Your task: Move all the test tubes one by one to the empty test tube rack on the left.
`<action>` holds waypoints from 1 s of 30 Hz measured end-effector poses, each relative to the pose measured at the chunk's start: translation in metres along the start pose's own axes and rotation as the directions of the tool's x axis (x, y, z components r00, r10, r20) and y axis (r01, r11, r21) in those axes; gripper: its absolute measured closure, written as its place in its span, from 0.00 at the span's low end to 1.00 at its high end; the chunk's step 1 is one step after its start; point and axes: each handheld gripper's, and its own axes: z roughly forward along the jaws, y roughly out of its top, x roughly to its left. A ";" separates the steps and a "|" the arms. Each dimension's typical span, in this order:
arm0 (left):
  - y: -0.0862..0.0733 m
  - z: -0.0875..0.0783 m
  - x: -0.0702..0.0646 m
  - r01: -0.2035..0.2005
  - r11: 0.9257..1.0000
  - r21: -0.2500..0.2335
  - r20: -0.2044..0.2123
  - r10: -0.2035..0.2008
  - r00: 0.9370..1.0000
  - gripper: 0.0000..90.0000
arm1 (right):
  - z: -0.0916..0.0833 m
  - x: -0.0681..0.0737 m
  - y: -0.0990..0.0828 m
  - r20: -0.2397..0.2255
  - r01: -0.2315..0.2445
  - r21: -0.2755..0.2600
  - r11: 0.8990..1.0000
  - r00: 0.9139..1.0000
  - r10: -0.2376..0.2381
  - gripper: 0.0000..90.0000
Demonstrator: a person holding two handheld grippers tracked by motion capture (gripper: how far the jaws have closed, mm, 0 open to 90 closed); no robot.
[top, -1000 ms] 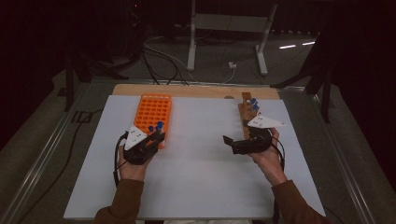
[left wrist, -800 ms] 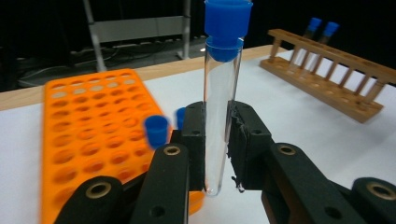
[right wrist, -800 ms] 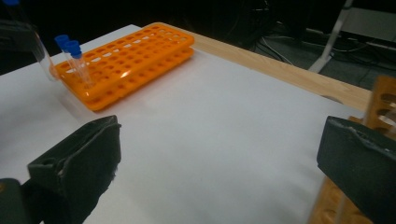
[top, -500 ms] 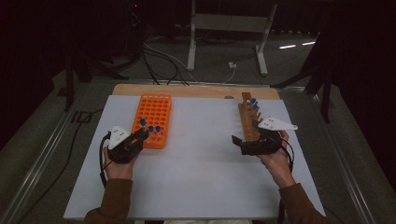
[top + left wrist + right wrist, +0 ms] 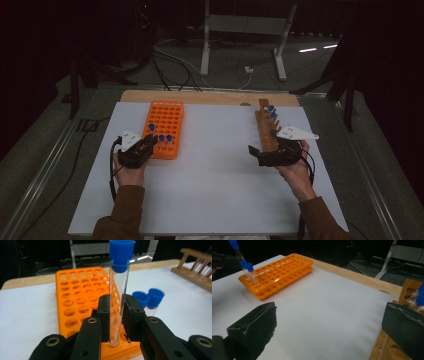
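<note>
Two capped tubes point(image 5: 165, 138) already stand in the orange rack point(image 5: 164, 128), the left gripper point(image 5: 117, 315) clamps a third tube point(image 5: 119, 295) at its near edge, while the right gripper point(image 5: 329, 332) waits open beside the wooden rack point(image 5: 266, 131), which holds more.

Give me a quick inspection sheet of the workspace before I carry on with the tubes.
Surface: white table top, wooden strip at its far edge.
Job's things: orange tube rack holding two blue-capped tubes; wooden tube rack with blue-capped tubes.
Clutter: nothing seen.
Grippers: left gripper shut on a blue-capped test tube, upright at the orange rack's near edge; right gripper open, beside the wooden rack.
Cables: black cable from each gripper; more on the floor.
Surroundings: dark room, metal stand legs beyond the table.
</note>
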 end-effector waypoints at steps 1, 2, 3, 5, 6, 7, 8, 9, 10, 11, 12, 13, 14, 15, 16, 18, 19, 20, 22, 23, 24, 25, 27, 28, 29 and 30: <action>-0.001 0.002 0.000 -0.003 1.000 0.014 -0.007 0.003 1.000 0.87 | 0.000 0.000 0.000 -0.001 0.000 0.000 1.000 1.000 0.000 0.00; -0.003 0.004 0.000 0.000 1.000 0.025 -0.010 0.000 1.000 0.87 | 0.000 0.000 0.000 -0.001 0.001 0.000 1.000 1.000 -0.001 0.00; -0.005 0.006 0.000 0.000 0.999 0.034 -0.010 0.000 1.000 0.87 | 0.000 0.000 -0.001 -0.001 0.002 0.001 1.000 1.000 -0.002 0.00; -0.009 0.009 0.000 -0.007 0.998 0.060 -0.013 0.007 1.000 0.87 | 0.000 -0.001 -0.001 -0.001 0.000 0.002 1.000 1.000 0.000 0.00; -0.011 0.010 0.000 -0.012 0.997 0.077 -0.013 0.013 1.000 0.87 | -0.001 -0.001 -0.001 -0.001 -0.002 0.003 1.000 1.000 0.002 0.00; -0.012 0.012 -0.001 -0.023 0.995 0.098 -0.017 0.025 1.000 0.87 | -0.001 -0.002 -0.002 0.000 -0.002 0.003 1.000 1.000 0.002 0.00; -0.014 0.013 -0.001 -0.033 0.993 0.109 -0.015 0.035 0.999 0.87 | -0.001 -0.002 -0.002 0.000 -0.002 0.003 1.000 1.000 0.002 0.00; -0.015 0.013 -0.002 -0.032 0.993 0.114 -0.016 0.034 0.999 0.87 | -0.001 -0.003 -0.003 0.000 -0.004 0.004 1.000 1.000 0.004 0.00; -0.015 0.013 -0.002 -0.032 0.992 0.122 -0.018 0.034 0.999 0.87 | -0.001 -0.003 -0.003 -0.001 -0.005 0.005 1.000 1.000 0.005 0.00; -0.015 0.014 -0.002 -0.038 0.991 0.131 -0.020 0.041 0.999 0.87 | -0.001 -0.003 -0.004 -0.001 -0.005 0.007 1.000 1.000 0.005 0.00; -0.015 0.015 -0.004 -0.048 0.988 0.150 -0.021 0.052 0.998 0.87 | -0.001 -0.003 -0.004 0.000 -0.006 0.008 1.000 1.000 0.006 0.00; -0.017 0.017 -0.005 -0.067 0.982 0.177 -0.024 0.072 0.997 0.87 | -0.001 -0.003 -0.004 -0.001 -0.007 0.008 1.000 1.000 0.007 0.00; -0.018 0.017 -0.005 -0.067 0.984 0.165 -0.026 0.073 0.997 0.87 | -0.001 -0.003 -0.004 -0.002 -0.009 0.007 1.000 1.000 0.009 0.00; -0.019 0.016 -0.005 -0.059 0.985 0.163 -0.023 0.063 0.998 0.87 | -0.001 -0.003 -0.004 -0.003 -0.010 0.007 1.000 1.000 0.010 0.00; -0.019 0.016 -0.005 -0.059 0.985 0.164 -0.024 0.064 0.998 0.87 | -0.001 -0.003 -0.004 -0.004 -0.009 0.007 1.000 1.000 0.010 0.00; -0.019 0.016 -0.005 -0.057 0.985 0.164 -0.025 0.062 0.998 0.87 | -0.001 -0.003 -0.004 -0.004 -0.009 0.008 1.000 1.000 0.009 0.00; -0.019 0.016 -0.005 -0.056 0.985 0.164 -0.025 0.061 0.998 0.87 | -0.001 -0.003 -0.004 -0.005 -0.009 0.007 1.000 1.000 0.009 0.00; -0.019 0.016 -0.005 -0.054 0.985 0.164 -0.023 0.059 0.998 0.87 | -0.001 -0.003 -0.004 -0.005 -0.010 0.006 1.000 1.000 0.010 0.00; -0.019 0.016 -0.003 -0.043 0.986 0.158 -0.018 0.046 0.999 0.87 | -0.001 -0.003 -0.004 -0.004 -0.011 0.005 1.000 1.000 0.011 0.00; -0.019 0.016 -0.003 -0.034 0.987 0.155 -0.019 0.038 0.999 0.86 | -0.001 -0.004 -0.004 -0.004 -0.011 0.004 1.000 1.000 0.011 0.00; -0.019 0.015 -0.002 -0.029 0.988 0.152 -0.021 0.033 0.999 0.86 | -0.001 -0.004 -0.004 -0.004 -0.012 0.004 1.000 1.000 0.012 0.00; -0.020 0.015 -0.002 -0.027 0.988 0.151 -0.027 0.031 0.999 0.82 | -0.002 -0.004 -0.004 -0.003 -0.011 0.005 1.000 1.000 0.011 0.00; -0.021 0.012 -0.001 -0.018 0.990 0.142 -0.021 0.021 1.000 0.79 | -0.002 -0.005 -0.004 -0.001 -0.014 0.005 1.000 1.000 0.014 0.00; -0.022 0.011 0.000 -0.014 0.991 0.134 -0.020 0.017 1.000 0.78 | -0.002 -0.006 -0.004 0.000 -0.014 0.004 1.000 1.000 0.014 0.00; -0.023 0.009 0.000 -0.008 0.992 0.127 -0.020 0.010 1.000 0.76 | -0.003 -0.007 -0.005 0.001 -0.016 0.002 1.000 1.000 0.016 0.00; -0.023 0.007 0.001 -0.006 0.993 0.120 -0.019 0.008 1.000 0.74 | -0.003 -0.007 -0.005 0.001 -0.020 0.002 1.000 1.000 0.020 0.00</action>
